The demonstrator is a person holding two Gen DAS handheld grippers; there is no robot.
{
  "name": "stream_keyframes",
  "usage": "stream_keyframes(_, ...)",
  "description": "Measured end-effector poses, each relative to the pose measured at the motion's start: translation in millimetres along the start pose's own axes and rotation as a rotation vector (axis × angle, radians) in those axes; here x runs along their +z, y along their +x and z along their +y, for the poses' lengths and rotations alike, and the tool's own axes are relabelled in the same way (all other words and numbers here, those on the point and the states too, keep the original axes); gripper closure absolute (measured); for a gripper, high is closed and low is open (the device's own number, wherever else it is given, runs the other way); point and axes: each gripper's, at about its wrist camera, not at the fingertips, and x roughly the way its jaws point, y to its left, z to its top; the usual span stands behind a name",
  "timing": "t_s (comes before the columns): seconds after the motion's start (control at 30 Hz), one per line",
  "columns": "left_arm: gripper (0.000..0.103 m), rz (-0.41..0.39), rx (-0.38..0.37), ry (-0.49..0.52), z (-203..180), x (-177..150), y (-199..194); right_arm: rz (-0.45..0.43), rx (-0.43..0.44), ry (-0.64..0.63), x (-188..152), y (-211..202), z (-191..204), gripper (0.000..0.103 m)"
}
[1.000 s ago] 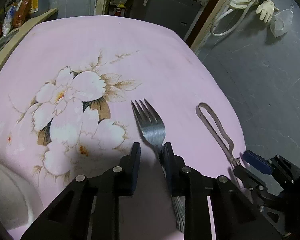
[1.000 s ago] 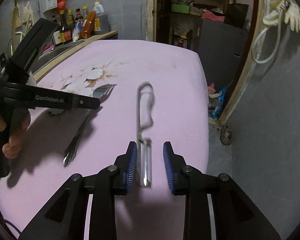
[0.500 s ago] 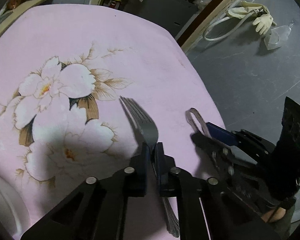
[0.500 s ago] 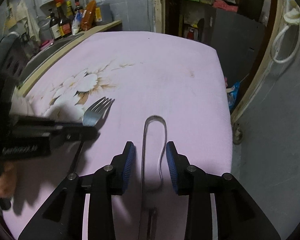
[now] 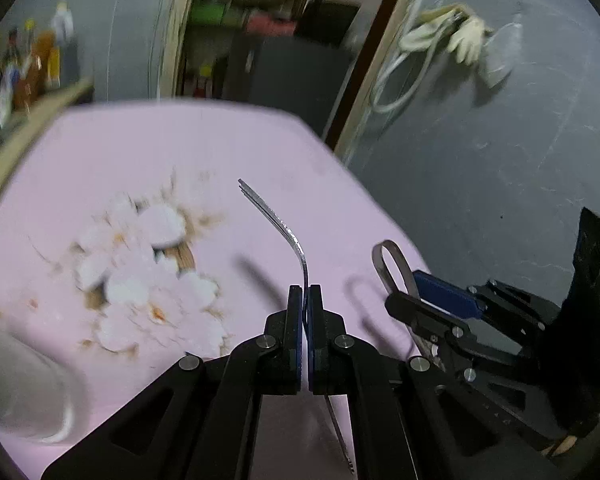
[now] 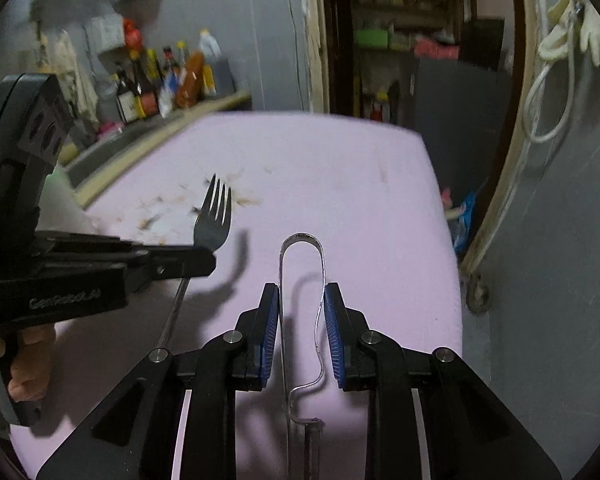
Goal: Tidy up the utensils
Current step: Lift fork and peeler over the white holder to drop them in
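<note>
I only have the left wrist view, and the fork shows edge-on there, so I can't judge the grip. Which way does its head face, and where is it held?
Observer: The right wrist view shows the fork broadside, with its tines pointing up and away. The left claw is clamped at the neck, just below the head.
Operator: And the right claw? I only see its side.
Observer: The right claw has its pads against both sides of the looped utensil, below the bend. The bend sticks out forward.
</note>
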Motion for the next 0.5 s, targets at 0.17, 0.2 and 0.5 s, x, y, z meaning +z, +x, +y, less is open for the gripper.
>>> stream_keyframes(0.17, 0.103, -0.155, 0.039, 0.097, -18, -10, -36, -0.214, -0.089, -0.053, -13, -38, 24, 0.083)
stream_keyframes(0.2, 0.103, -0.179, 0.047, 0.111, -22, -12, -39, -0.249, -0.113, -0.067, -14, -44, 29, 0.083)
stream_keyframes(0.5, 0.103, -0.358, 0.096, 0.171, -41, -17, -76, -0.516, -0.162, -0.042, -2, -85, 57, 0.083)
